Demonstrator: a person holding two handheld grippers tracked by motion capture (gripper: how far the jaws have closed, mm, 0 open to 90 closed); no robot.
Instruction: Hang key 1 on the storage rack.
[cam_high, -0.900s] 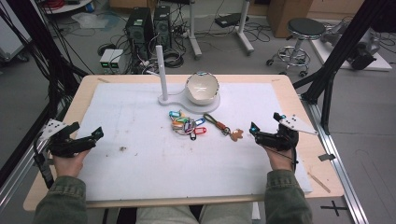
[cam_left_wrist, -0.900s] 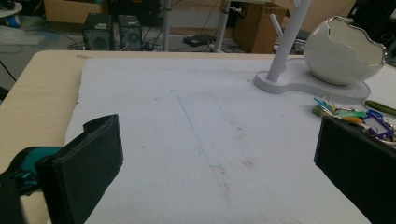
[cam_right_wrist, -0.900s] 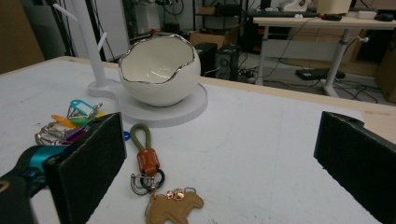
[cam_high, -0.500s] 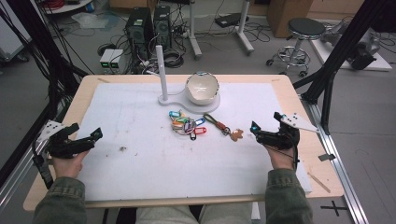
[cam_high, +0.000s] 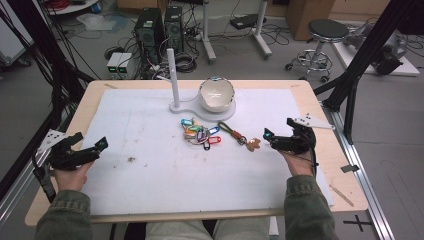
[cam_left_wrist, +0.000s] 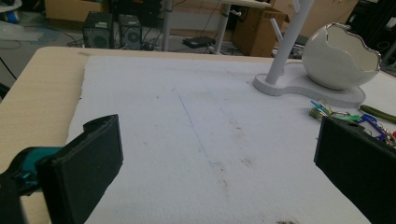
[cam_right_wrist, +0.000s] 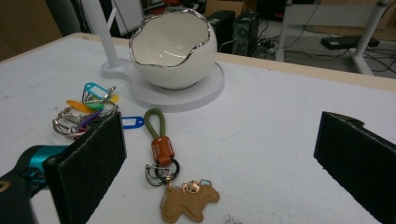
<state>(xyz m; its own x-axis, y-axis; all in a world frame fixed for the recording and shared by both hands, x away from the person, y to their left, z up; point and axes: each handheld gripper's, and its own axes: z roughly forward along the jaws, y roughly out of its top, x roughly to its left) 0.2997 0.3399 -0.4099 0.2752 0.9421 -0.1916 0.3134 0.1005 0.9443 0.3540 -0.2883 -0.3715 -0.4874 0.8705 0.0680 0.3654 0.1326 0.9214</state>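
The egg-shaped bowl (cam_right_wrist: 173, 49) is glossy white ceramic with a shiny silver rim. The keychain (cam_right_wrist: 170, 175) pairs a matt olive cord loop, metal rings and a tan stitched leather-like charm. Coloured plastic key tags (cam_right_wrist: 91, 109) hang on bright metal rings. A matt white mat (cam_high: 150, 170) covers the pale wood table (cam_high: 90, 95)

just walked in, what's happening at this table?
A person holds a two-jaw gripper in each hand over a white mat. The right gripper is open and sits close to a keychain with an olive loop and a tan animal charm, apparently lining up to grab it. The left gripper is open too, off at the mat's left edge, holding nothing. A bunch of coloured key tags lies in front of an egg-shaped bowl on a white stand with a peg.
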